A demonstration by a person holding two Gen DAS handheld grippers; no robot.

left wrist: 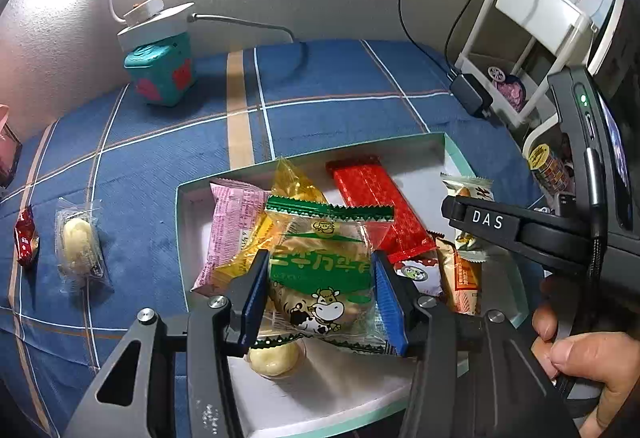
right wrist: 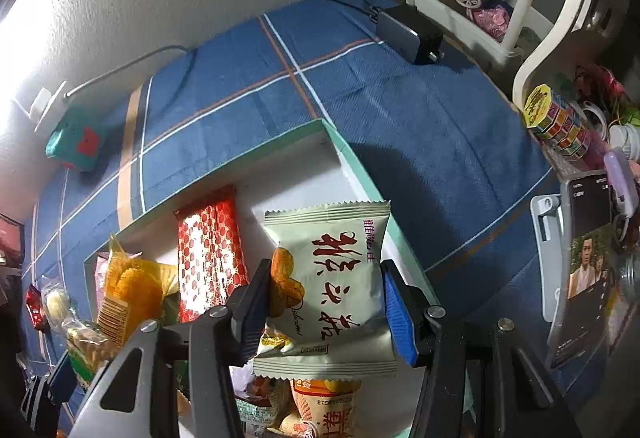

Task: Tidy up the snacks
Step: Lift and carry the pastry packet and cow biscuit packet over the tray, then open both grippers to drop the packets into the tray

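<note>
Left wrist view: left claw [left wrist: 320,290] pinching green cow packet [left wrist: 324,270] by its two side edges, blue pads pressed on the wrapper, packet hanging over the white tray [left wrist: 436,150]. Directly under the claw, a pale round sweet [left wrist: 276,358] on the tray floor. Ahead and just left of the claw, pink packet [left wrist: 230,234] and yellow packet [left wrist: 296,186]; ahead and right, long red bar [left wrist: 376,206]. Well off to the left, outside the tray on the blue cloth [left wrist: 340,78], one clear-wrapped sweet [left wrist: 78,242] and one small red candy [left wrist: 26,242] not yet collected.

Right wrist view: right claw [right wrist: 324,302] gripping pale packet with red writing [right wrist: 340,278] the same way, sides pinched, held above the tray's right end. Below it, orange packet [right wrist: 324,410]; left of it, the red bar again.

Step judged: mid-placement, both packets carried over the tray and ready to drop. Next move likely needs lowering each packet to a bare patch, spreading both claws, pulling clear without dragging neighbours. After that, reaching left for the two loose pieces on the cloth. Risk: packets piling unevenly, crinkly wrappers sticking to pads.
</note>
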